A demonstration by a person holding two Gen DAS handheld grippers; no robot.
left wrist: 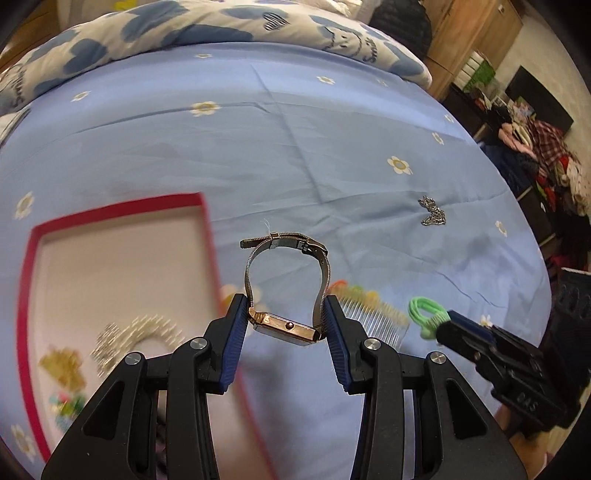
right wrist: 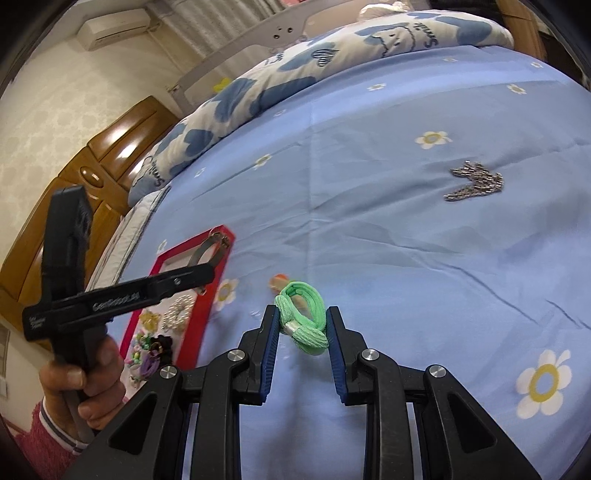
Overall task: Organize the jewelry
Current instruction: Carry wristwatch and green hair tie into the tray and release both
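My left gripper [left wrist: 286, 321] is shut on a gold watch [left wrist: 284, 326] with a grey mesh band, held above the bed beside the red-rimmed box [left wrist: 122, 210]. The box holds a pearl piece [left wrist: 144, 332], a gold piece [left wrist: 64, 363] and small colourful items. My right gripper [right wrist: 301, 326] is shut on a green hair tie [right wrist: 303, 321]; it shows at the right of the left wrist view [left wrist: 421, 314]. A silver chain [right wrist: 476, 181] lies loose on the blue sheet, also in the left wrist view [left wrist: 432, 212]. A clear hair comb [left wrist: 373, 314] lies under the watch.
A blue flowered sheet [left wrist: 258, 147] covers the bed, with a heart-print quilt [left wrist: 184, 26] bunched at the far side. A wooden headboard [right wrist: 92, 162] stands at the left in the right wrist view. Clutter and furniture stand beyond the bed's right edge [left wrist: 535, 155].
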